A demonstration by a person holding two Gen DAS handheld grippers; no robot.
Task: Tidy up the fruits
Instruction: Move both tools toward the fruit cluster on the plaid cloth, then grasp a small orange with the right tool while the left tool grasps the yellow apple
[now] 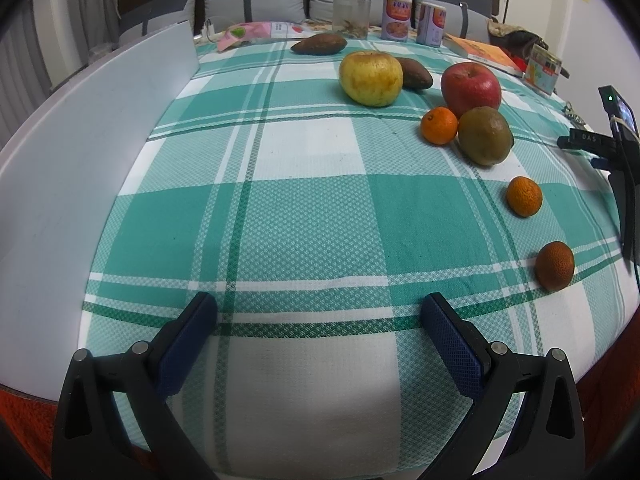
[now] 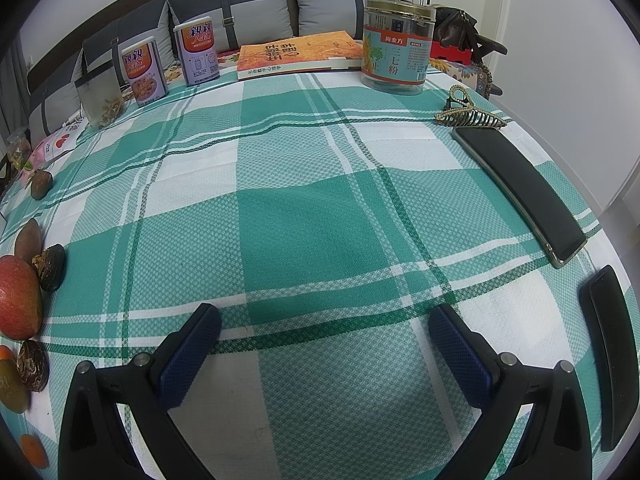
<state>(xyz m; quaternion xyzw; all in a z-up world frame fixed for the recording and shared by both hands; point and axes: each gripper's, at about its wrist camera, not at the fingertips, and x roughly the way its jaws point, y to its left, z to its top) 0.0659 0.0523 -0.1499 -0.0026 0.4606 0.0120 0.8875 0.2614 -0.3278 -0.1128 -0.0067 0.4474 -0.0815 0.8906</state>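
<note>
Both grippers hover over a green-and-white checked tablecloth (image 1: 280, 208), jaws spread wide and holding nothing. Ahead of the left gripper (image 1: 318, 320) lies a broad bare stretch of cloth; a white board (image 1: 92, 128) walls off its 9 o'clock side. Fruit clusters toward 1 o'clock: a yellow apple (image 1: 371, 78), a red apple (image 1: 471, 89) touching a brownish-green pear (image 1: 485, 135), and a small orange (image 1: 439, 125) just beside them. Two more small oranges (image 1: 524, 196) trail toward 3 o'clock, near the cloth's edge. Ahead of the right gripper (image 2: 324, 330) the cloth is open to 12 o'clock, where an orange book (image 2: 300, 54) and a labelled jar (image 2: 396, 46) line the far edge. A black phone (image 2: 524, 192) lies at 2 o'clock.
</note>
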